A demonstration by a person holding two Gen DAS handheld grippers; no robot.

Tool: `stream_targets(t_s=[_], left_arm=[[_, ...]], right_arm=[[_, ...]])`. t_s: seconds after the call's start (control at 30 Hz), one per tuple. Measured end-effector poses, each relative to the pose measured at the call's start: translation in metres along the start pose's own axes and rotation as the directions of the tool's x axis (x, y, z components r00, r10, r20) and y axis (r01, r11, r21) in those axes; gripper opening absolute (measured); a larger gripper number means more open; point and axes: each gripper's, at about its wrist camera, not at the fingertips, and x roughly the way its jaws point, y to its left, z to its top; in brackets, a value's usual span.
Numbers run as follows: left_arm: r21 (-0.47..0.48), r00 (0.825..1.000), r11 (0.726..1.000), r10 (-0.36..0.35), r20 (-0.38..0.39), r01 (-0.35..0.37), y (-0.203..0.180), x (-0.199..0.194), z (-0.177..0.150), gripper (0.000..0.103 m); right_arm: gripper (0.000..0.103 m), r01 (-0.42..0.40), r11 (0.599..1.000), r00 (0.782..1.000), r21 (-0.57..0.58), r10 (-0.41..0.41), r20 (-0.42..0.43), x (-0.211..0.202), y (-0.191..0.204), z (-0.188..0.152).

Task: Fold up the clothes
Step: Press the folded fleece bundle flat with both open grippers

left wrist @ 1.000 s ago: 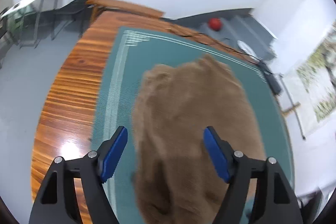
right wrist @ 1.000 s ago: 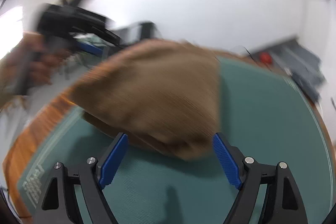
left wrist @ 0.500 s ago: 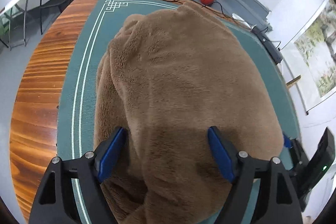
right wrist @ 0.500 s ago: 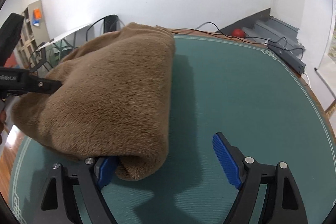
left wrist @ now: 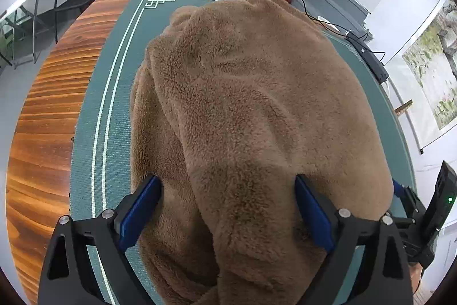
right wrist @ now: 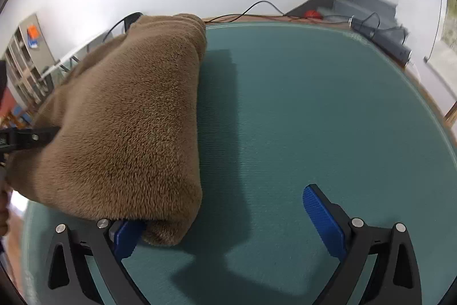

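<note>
Your left gripper [left wrist: 225,207] has its fingers [left wrist: 140,207] spread wide, one on each side of the near end of the brown fleece garment [left wrist: 257,110]; the blue pads sit against the pile without pinching it. The garment lies folded in thick layers on the green mat [left wrist: 114,93] that covers the wooden tabletop [left wrist: 48,110], running from the near edge toward the far edge, with the mat's white border line just beside its left side.

Your right gripper [right wrist: 228,219] is also spread wide. Its left finger [right wrist: 125,236] is tucked under the near right corner of the garment [right wrist: 122,127]; its right finger stands apart over bare mat [right wrist: 314,110]. Nothing is clamped.

A black cable [left wrist: 314,16] trails along the far edge of the tabletop.
</note>
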Motion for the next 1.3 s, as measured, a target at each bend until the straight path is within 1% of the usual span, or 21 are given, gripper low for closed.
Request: stream_targets(t_s=[0.07, 0.17, 0.3, 0.33, 0.4, 0.5, 0.57, 0.63, 0.73, 0.77, 0.9, 1.2, 1.3], left_arm=[[-0.014, 1.0, 1.0, 0.002, 0.012, -0.002, 0.002, -0.006, 0.006, 0.095], [-0.035, 1.0, 0.999, 0.005, 0.031, -0.004, 0.006, -0.014, 0.016, 0.095], [-0.066, 0.998, 0.998, 0.011, 0.054, -0.007, 0.011, -0.023, 0.03, 0.095], [-0.069, 0.998, 0.998, 0.018, 0.053, -0.014, 0.013, -0.022, 0.037, 0.095], [-0.064, 0.998, 0.997, 0.035, 0.047, -0.032, 0.015, -0.016, 0.051, 0.095], [-0.04, 0.994, 0.994, 0.103, 0.02, -0.102, 0.018, -0.002, 0.065, 0.095], [-0.032, 0.991, 0.99, 0.134, -0.007, -0.135, 0.021, 0.011, 0.07, 0.095], [-0.026, 0.986, 0.986, 0.161, -0.036, -0.162, 0.024, 0.024, 0.073, 0.095], [-0.031, 0.986, 0.987, 0.156, -0.06, -0.158, 0.027, 0.036, 0.071, 0.095], [-0.033, 0.986, 0.987, 0.152, -0.067, -0.155, 0.028, 0.04, 0.07, 0.096], [-0.058, 0.986, 0.986, 0.15, -0.08, -0.154, 0.035, 0.049, 0.067, 0.103], [-0.056, 0.984, 0.985, 0.157, -0.086, -0.162, 0.034, 0.051, 0.064, 0.103], [-0.071, 0.984, 0.984, 0.155, -0.09, -0.162, 0.034, 0.042, 0.065, 0.103]], right_arm=[[0.101, -0.026, 0.999, 1.0, -0.02, 0.027, 0.012, -0.015, 0.003, 0.002], [0.101, -0.071, 0.996, 0.993, -0.056, 0.076, 0.091, -0.048, 0.012, 0.009], [0.101, -0.143, 0.987, 0.97, -0.077, 0.155, 0.188, -0.074, 0.026, 0.028], [0.101, -0.165, 0.983, 0.964, -0.086, 0.179, 0.198, -0.075, 0.031, 0.033], [0.101, -0.198, 0.973, 0.956, -0.116, 0.218, 0.199, -0.071, 0.045, 0.042], [0.101, -0.238, 0.954, 0.948, -0.181, 0.269, 0.171, -0.06, 0.069, 0.046], [0.101, -0.26, 0.941, 0.946, -0.216, 0.294, 0.139, -0.049, 0.081, 0.048], [0.102, -0.264, 0.935, 0.953, -0.237, 0.291, 0.087, -0.032, 0.092, 0.044], [0.102, -0.235, 0.936, 0.968, -0.262, 0.251, 0.027, -0.01, 0.102, 0.035], [0.102, -0.228, 0.937, 0.97, -0.265, 0.243, 0.025, -0.006, 0.104, 0.032], [0.102, -0.195, 0.937, 0.978, -0.29, 0.209, 0.02, 0.002, 0.11, 0.022], [0.102, -0.188, 0.94, 0.978, -0.287, 0.207, 0.037, 0.003, 0.111, 0.013], [0.102, -0.217, 0.935, 0.973, -0.279, 0.232, 0.019, 0.0, 0.109, 0.017]])
